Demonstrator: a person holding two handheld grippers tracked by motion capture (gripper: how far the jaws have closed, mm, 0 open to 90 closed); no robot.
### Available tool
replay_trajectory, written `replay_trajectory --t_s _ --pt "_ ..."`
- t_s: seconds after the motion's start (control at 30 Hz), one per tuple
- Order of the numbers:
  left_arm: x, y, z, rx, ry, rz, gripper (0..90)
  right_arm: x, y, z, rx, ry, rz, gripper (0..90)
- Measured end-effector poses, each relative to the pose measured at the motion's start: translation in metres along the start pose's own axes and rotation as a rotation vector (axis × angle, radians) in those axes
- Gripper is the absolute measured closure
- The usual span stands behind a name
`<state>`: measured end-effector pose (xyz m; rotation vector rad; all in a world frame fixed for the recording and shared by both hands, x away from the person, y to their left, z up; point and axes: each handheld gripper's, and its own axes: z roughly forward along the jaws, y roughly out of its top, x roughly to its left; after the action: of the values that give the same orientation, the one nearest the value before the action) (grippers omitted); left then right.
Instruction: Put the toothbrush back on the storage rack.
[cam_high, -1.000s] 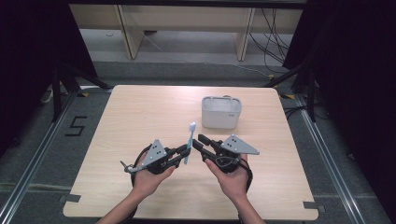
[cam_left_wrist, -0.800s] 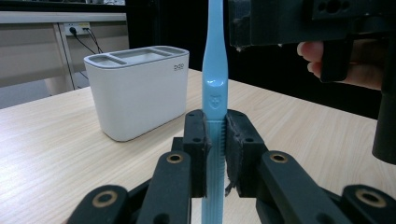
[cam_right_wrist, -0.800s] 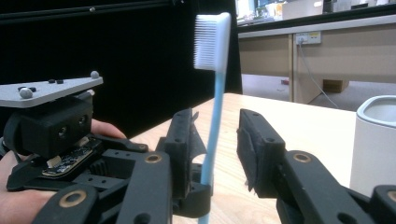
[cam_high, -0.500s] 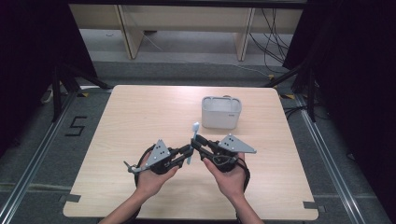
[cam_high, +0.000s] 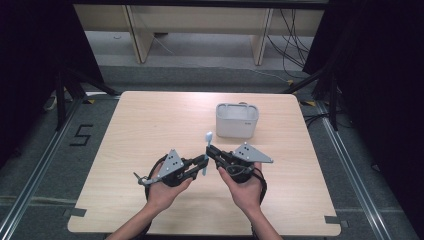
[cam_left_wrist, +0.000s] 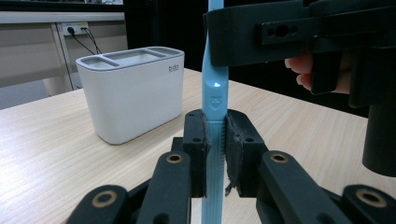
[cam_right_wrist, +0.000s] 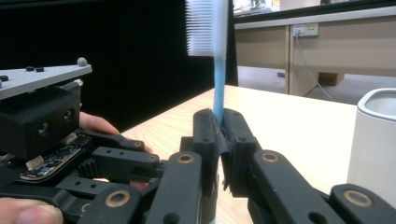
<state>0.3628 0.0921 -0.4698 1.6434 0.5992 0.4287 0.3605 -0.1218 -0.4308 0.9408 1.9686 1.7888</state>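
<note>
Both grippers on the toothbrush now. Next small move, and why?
Probably open the left gripper: the right gripper has just closed on the blue toothbrush too, nearer the bristles, so it can carry it alone toward the white holder.

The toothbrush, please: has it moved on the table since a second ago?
Barely, if at all: in the high view the toothbrush stands at the same spot short of the white holder. The right tool has just been closing onto its handle.
</note>
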Motion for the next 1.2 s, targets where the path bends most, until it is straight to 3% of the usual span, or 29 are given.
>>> replay_trajectory --t_s 0.03,0.07,0.17,0.23,0.4,0.7,0.77,0.9,0.97,1.0,1.07,1.13,1.2 --pt "0.000 0.000 0.001 -0.014 -0.007 -0.001 77.6 0.000 0.000 0.000 -0.005 -0.007 -0.044 86.2" --pt "0.000 0.000 0.002 -0.013 -0.007 0.005 77.6 0.000 0.000 0.000 -0.005 -0.007 -0.044 86.2" --pt "-0.001 0.000 -0.001 0.013 0.003 0.056 66.7 0.001 0.001 0.000 -0.001 -0.005 -0.046 86.2" --pt "-0.001 -0.001 -0.003 0.017 0.006 0.063 63.3 -0.001 0.002 -0.001 -0.002 -0.021 -0.070 86.2" --pt "0.002 -0.003 -0.017 0.034 0.042 0.103 56.0 -0.005 0.005 -0.005 -0.005 -0.040 -0.063 86.2" --pt "0.013 -0.008 -0.044 0.057 0.115 0.126 46.3 -0.011 0.009 -0.011 -0.013 -0.079 -0.079 86.2" --pt "0.016 -0.011 -0.050 0.055 0.127 0.115 45.6 -0.013 0.010 -0.012 -0.026 -0.082 -0.100 86.2" --pt "0.020 -0.017 -0.059 0.049 0.143 0.100 44.4 -0.013 0.010 -0.014 -0.010 -0.084 -0.082 86.2" --pt "0.023 -0.021 -0.067 0.052 0.161 0.085 43.2 -0.015 0.011 -0.015 -0.029 -0.086 -0.086 86.2" --pt "0.024 -0.023 -0.069 0.051 0.167 0.079 42.8 -0.017 0.012 -0.016 -0.037 -0.091 -0.109 86.2" --pt "0.027 -0.027 -0.075 0.049 0.183 0.071 41.3 -0.017 0.013 -0.019 -0.026 -0.098 -0.086 86.2" --pt "0.030 -0.031 -0.080 0.052 0.200 0.067 40.6 -0.020 0.014 -0.019 -0.042 -0.104 -0.108 86.2" --pt "0.033 -0.035 -0.085 0.043 0.214 0.066 40.5 -0.019 0.014 -0.020 -0.042 -0.113 -0.094 86.2"
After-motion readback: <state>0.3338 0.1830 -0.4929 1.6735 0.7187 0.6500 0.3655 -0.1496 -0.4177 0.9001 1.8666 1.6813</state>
